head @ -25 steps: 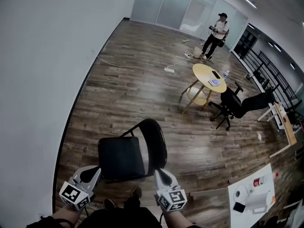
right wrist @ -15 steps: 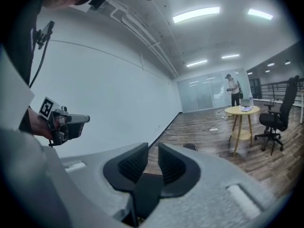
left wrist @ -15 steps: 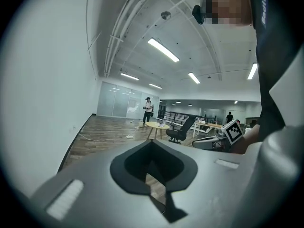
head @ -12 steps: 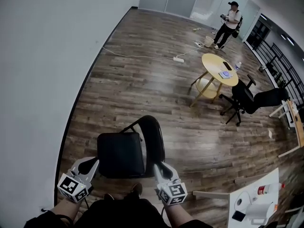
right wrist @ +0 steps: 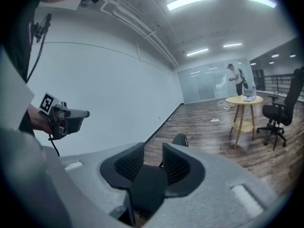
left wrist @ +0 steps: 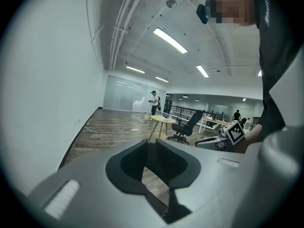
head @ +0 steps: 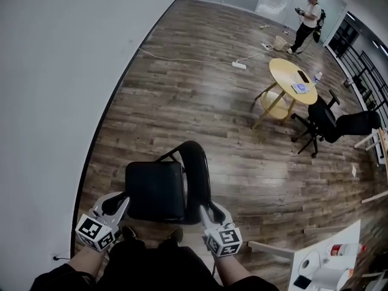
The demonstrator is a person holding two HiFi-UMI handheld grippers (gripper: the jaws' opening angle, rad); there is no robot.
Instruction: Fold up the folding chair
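Head view looks down on the black folding chair with a padded seat [head: 154,190]. It stands unfolded on the brown wooden floor [head: 182,96], close to the white wall [head: 48,102]. Its seat is flat and its rounded back is up. The left hand-held gripper [head: 119,202] is just beside the seat's near left corner. The right hand-held gripper [head: 208,213] is just beside the near right corner. Far off are a round yellow table [head: 293,80], a black office chair [head: 327,121] and a standing person [head: 309,14].

Left gripper view shows its jaws up close. They have just been opening and stand a little apart, with nothing squeezed. Some floor shows through the gap.

Right gripper view shows wider jaws, also just opening. The black seat shows through the gap, but the pads do not press it. The chair's back pokes up just past them.
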